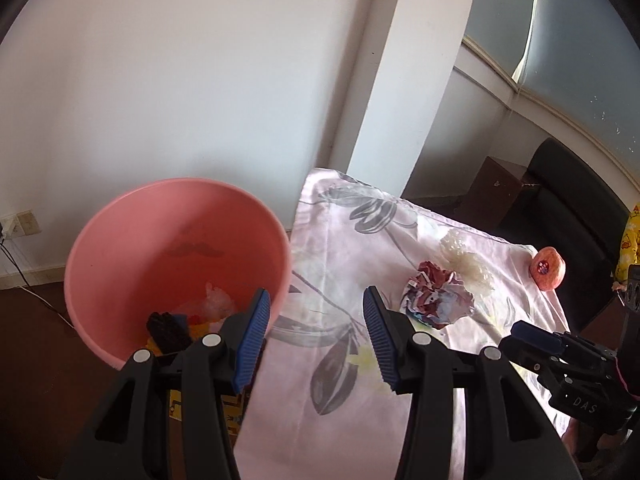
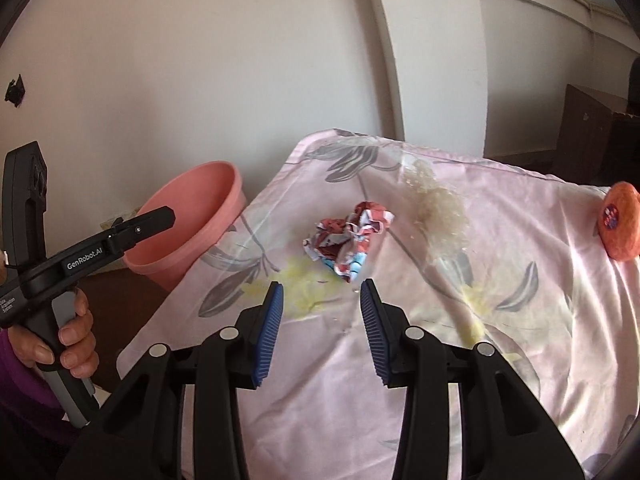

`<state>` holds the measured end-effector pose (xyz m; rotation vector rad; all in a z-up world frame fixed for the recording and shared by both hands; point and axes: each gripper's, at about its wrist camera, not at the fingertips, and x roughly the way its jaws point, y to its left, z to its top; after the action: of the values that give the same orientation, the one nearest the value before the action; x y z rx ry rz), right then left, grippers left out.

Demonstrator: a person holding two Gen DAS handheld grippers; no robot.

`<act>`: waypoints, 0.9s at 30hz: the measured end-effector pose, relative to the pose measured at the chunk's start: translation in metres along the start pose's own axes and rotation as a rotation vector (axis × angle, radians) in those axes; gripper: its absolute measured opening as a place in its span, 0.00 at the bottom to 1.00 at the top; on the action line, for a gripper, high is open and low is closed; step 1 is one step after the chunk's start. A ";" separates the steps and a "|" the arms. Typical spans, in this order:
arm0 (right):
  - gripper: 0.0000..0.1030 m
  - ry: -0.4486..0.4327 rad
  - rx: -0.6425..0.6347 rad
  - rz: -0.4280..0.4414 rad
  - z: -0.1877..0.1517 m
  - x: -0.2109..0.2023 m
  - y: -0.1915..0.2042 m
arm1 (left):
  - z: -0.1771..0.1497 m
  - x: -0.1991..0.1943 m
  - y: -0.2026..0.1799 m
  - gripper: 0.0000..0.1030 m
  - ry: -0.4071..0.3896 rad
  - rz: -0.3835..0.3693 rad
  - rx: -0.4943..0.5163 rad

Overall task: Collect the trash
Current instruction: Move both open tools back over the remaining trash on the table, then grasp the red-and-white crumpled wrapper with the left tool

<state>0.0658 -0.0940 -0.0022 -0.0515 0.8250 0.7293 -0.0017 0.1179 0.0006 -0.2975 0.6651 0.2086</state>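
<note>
Wrapper, crumpled, is seen at frame centre on the pink cloth, just above the right gripper; jaws parted, nothing between. Left gripper is held open and empty beside the pink bucket at lower left.

One pink bin; one crumpled wrapper; one foam net; one orange fruit.

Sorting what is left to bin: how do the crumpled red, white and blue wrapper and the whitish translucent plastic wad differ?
The crumpled red, white and blue wrapper is printed and opaque; the whitish translucent plastic wad is plain and see-through. The wrapper lies nearer the grippers, the wad farther back. Both are crumpled and rest on the pink floral cloth.
</note>
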 end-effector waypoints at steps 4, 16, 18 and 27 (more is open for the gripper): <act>0.40 -0.010 0.054 -0.046 -0.008 -0.010 -0.023 | -0.002 0.009 -0.019 0.46 0.026 -0.043 0.034; 0.40 -0.022 0.147 -0.103 -0.025 -0.019 -0.063 | -0.007 0.049 -0.068 0.46 0.103 -0.121 0.125; 0.40 -0.021 0.157 -0.106 -0.027 -0.019 -0.067 | -0.007 0.057 -0.073 0.46 0.115 -0.126 0.133; 0.40 -0.020 0.176 -0.109 -0.030 -0.019 -0.075 | -0.006 0.093 -0.085 0.46 0.162 -0.122 0.166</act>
<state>0.0834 -0.1713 -0.0277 0.0680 0.8578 0.5517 0.0905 0.0449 -0.0453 -0.1960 0.8172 0.0118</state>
